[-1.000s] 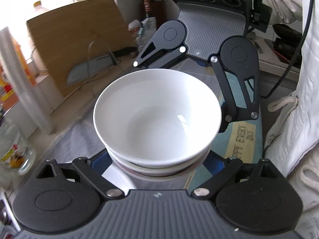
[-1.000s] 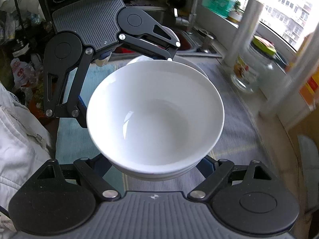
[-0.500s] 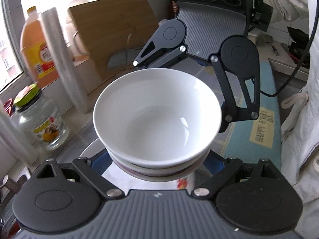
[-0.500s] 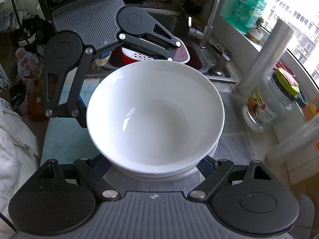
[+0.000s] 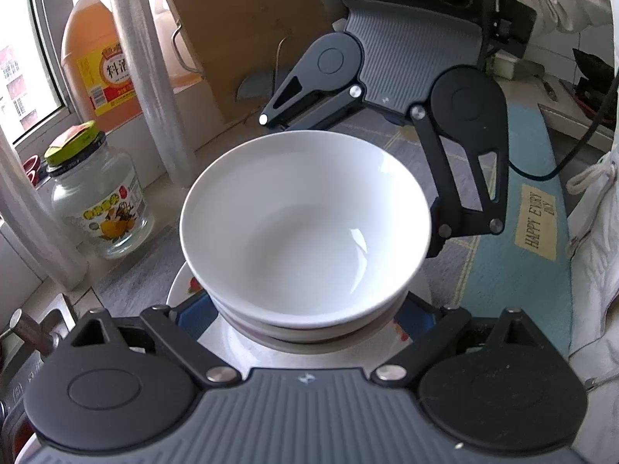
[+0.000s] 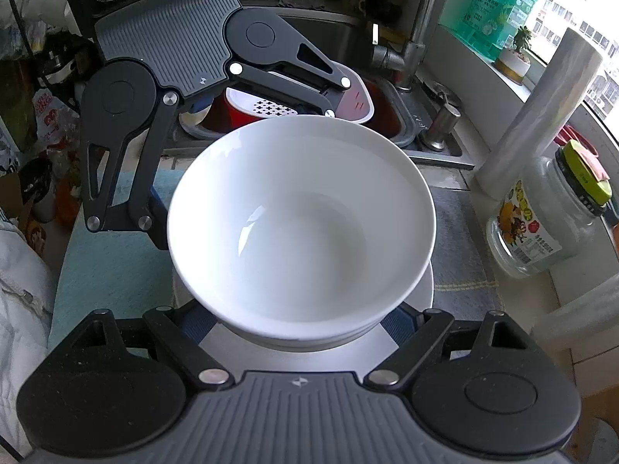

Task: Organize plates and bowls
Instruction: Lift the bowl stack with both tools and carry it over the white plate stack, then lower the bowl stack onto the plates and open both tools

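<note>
A stack of white bowls (image 5: pixel 305 228) (image 6: pixel 301 224) hangs between both grippers, which face each other. My left gripper (image 5: pixel 305 309) is shut on the stack's lower part, its blue pads on either side. From the opposite side, my right gripper (image 6: pixel 301 321) is shut on the same stack. In the left wrist view the right gripper (image 5: pixel 348 183) reaches round the far rim. Directly under the bowls a white plate (image 5: pixel 182 286) (image 6: pixel 421 290) with a fruit pattern lies on the grey mat. I cannot tell whether the stack touches it.
A glass jar (image 5: pixel 100 201) (image 6: pixel 549 216), a cling film roll (image 5: pixel 151 77) (image 6: pixel 541 116), an oil bottle (image 5: pixel 96 58) and a cutting board (image 5: pixel 240 38) line the window side. The sink (image 6: pixel 402 123) with a red basin lies beyond. A person's white jacket (image 5: pixel 592 232) borders the blue mat (image 5: pixel 537 216).
Both grippers carried the bowl stack along the counter toward the sink end and slightly down. The jar, roll and patterned plate have come into view; the grip is unchanged.
</note>
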`<control>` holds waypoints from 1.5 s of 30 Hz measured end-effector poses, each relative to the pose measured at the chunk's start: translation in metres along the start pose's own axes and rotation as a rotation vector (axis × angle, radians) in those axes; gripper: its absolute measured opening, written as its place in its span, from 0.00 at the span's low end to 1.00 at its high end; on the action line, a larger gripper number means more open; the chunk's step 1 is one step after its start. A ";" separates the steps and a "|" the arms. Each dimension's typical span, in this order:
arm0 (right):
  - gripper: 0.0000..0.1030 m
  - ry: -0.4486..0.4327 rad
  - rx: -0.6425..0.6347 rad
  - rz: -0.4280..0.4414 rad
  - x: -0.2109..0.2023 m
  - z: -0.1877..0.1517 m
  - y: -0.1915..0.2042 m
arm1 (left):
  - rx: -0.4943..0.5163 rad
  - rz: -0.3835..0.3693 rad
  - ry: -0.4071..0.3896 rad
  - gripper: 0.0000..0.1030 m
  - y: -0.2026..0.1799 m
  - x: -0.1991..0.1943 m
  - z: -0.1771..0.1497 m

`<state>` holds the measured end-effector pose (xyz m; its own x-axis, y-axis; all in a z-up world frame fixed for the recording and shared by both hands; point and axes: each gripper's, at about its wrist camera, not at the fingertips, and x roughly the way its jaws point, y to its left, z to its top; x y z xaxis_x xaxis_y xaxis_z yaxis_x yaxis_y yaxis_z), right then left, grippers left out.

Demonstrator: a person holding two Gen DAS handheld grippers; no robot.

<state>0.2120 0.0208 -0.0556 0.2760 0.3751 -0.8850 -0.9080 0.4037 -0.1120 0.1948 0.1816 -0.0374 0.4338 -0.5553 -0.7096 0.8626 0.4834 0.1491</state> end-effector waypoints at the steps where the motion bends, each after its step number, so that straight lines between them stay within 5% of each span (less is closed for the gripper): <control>1: 0.89 0.001 0.000 -0.001 0.001 0.001 0.000 | 0.000 0.002 0.003 0.93 0.001 0.001 -0.001; 24: 0.90 0.014 0.024 0.017 0.013 0.003 -0.009 | -0.027 0.018 0.017 0.95 0.004 0.005 -0.005; 29: 1.00 -0.012 0.049 0.004 0.010 0.001 -0.010 | -0.016 0.064 0.009 0.95 0.000 0.005 -0.008; 37: 1.00 -0.002 0.087 -0.047 0.004 -0.006 -0.003 | -0.074 0.179 0.003 0.98 -0.012 -0.004 -0.019; 45: 1.00 0.012 0.235 -0.134 -0.011 -0.015 0.006 | -0.236 0.278 -0.044 0.98 -0.027 -0.024 -0.028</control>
<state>0.1989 0.0063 -0.0531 0.3833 0.2957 -0.8750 -0.7655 0.6318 -0.1218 0.1542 0.2011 -0.0438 0.6581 -0.4068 -0.6336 0.6287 0.7599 0.1651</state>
